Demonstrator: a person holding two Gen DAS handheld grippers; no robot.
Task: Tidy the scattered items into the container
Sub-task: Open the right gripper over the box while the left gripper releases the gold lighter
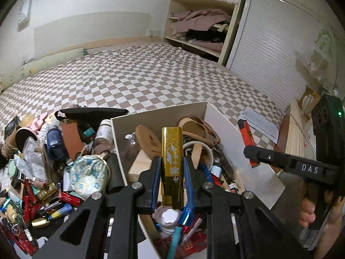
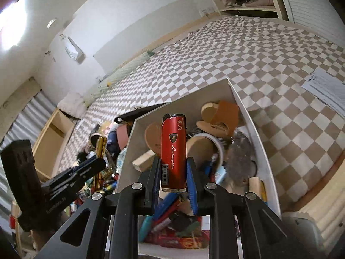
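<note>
My left gripper (image 1: 172, 161) is shut on a gold lighter (image 1: 172, 164) and holds it upright over the white box (image 1: 224, 127), which holds sandals, a tape roll, a wood block and small items. My right gripper (image 2: 173, 164) is shut on a red Lamborghini lighter (image 2: 173, 153), also above the white box (image 2: 248, 112). The right gripper (image 1: 254, 152) with its red lighter (image 1: 246, 138) shows at the right of the left wrist view. The left gripper (image 2: 94, 164) with the gold lighter (image 2: 100, 159) shows at the left of the right wrist view.
A dense pile of scattered items (image 1: 49, 161) lies left of the box: lighters, a blue bottle, a floral pouch (image 1: 89, 174), packets. The box sits on a checkered bedspread (image 1: 140, 79). Paper sheets (image 2: 327, 88) lie on the bed. A wardrobe (image 1: 200, 26) stands behind.
</note>
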